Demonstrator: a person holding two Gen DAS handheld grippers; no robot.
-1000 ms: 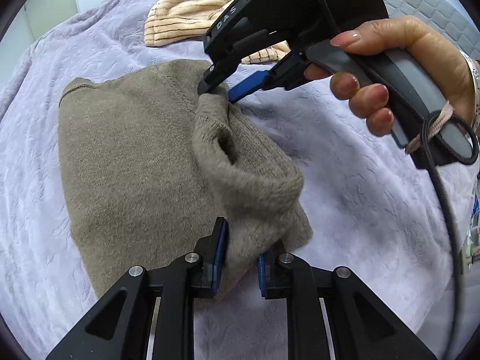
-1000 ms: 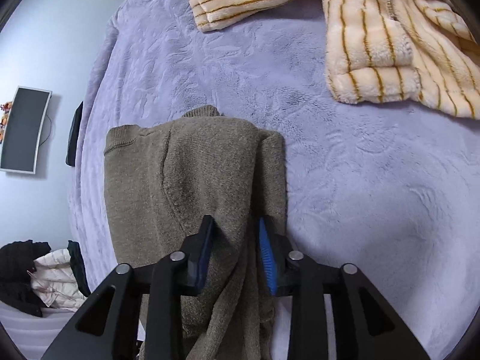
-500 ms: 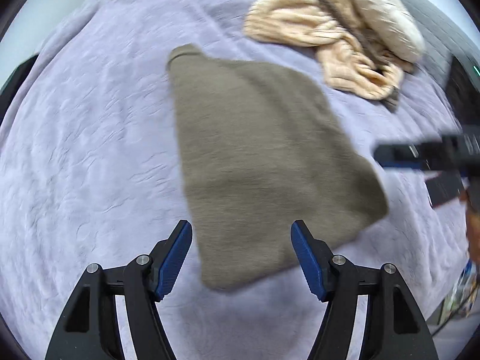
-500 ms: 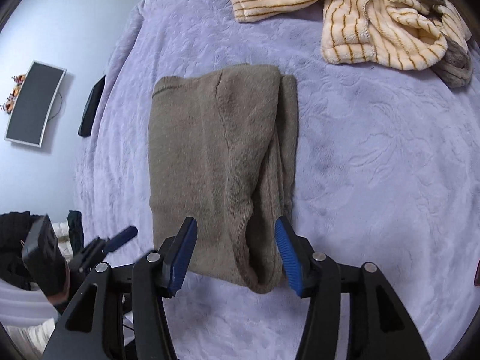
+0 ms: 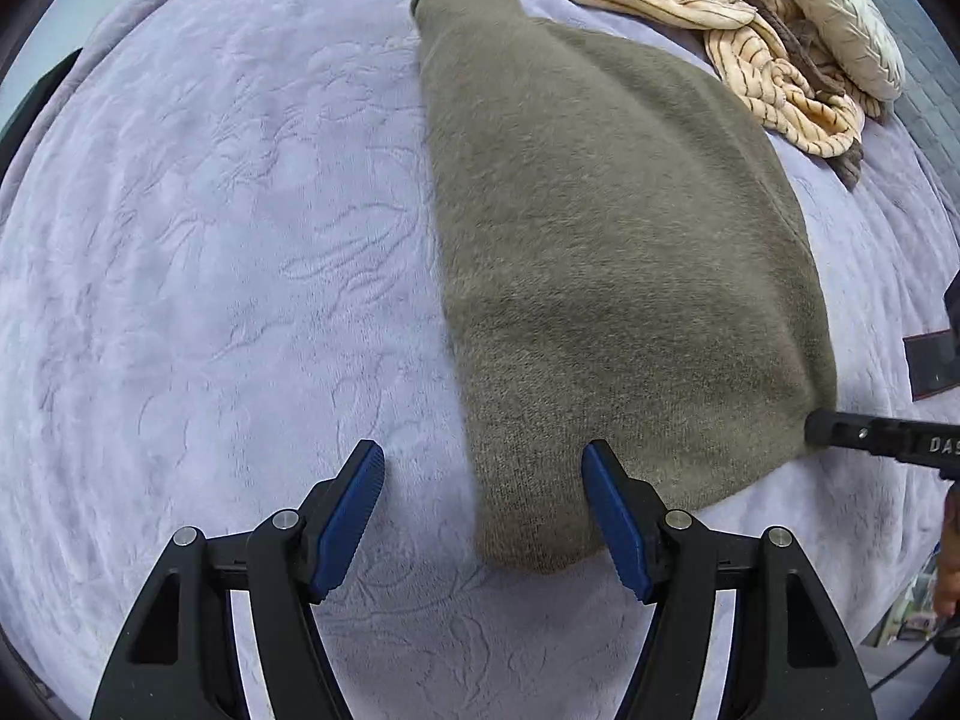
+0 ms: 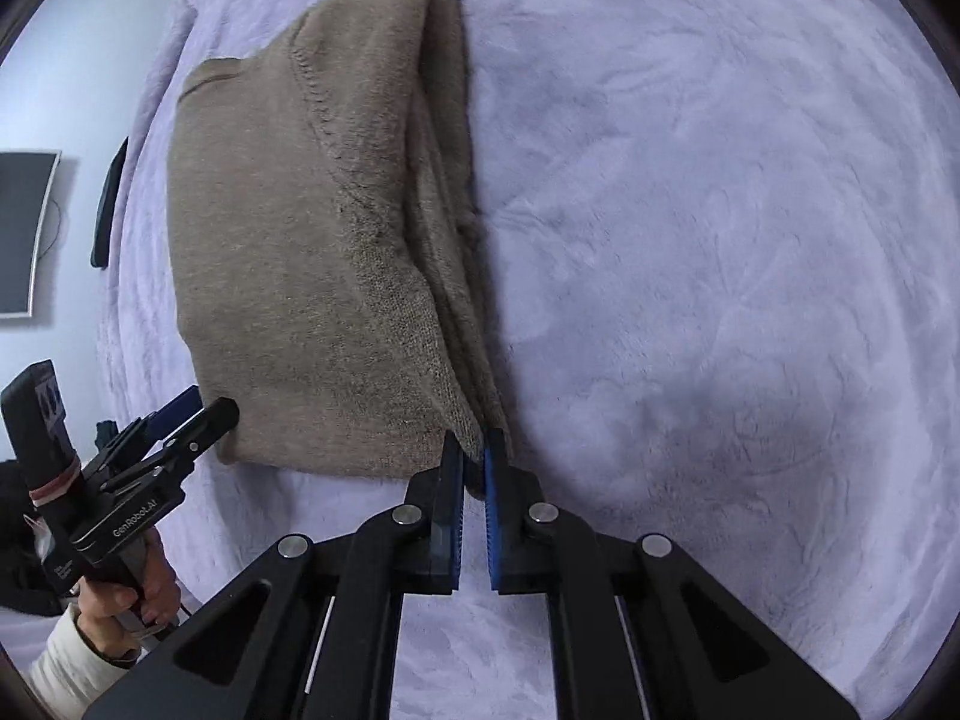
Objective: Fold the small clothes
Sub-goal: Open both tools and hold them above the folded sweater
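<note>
A brown knit sweater (image 5: 600, 240) lies folded lengthwise on the lavender bed cover (image 5: 210, 240). My left gripper (image 5: 483, 516) is open and points down, with the sweater's near left corner between its blue pads but not pressed by them. In the right wrist view the folded layers of the sweater (image 6: 300, 240) stack along its right edge. My right gripper (image 6: 473, 456) is shut on the near right corner of that edge. The left gripper (image 6: 204, 411) shows at the sweater's other near corner, and the right gripper (image 5: 813, 426) reaches in from the right of the left wrist view.
A heap of cream striped clothes (image 5: 750, 30) and a pale pillow (image 5: 840, 12) lie at the far end of the bed. A dark screen (image 6: 24, 234) hangs on the wall beyond the bed's left side. A person's hand (image 6: 132, 588) holds the left gripper.
The left gripper let go of the sweater, opened and moved to its near left corner. The right gripper drew back to the near right corner and shut on it. The sweater now lies flat.
</note>
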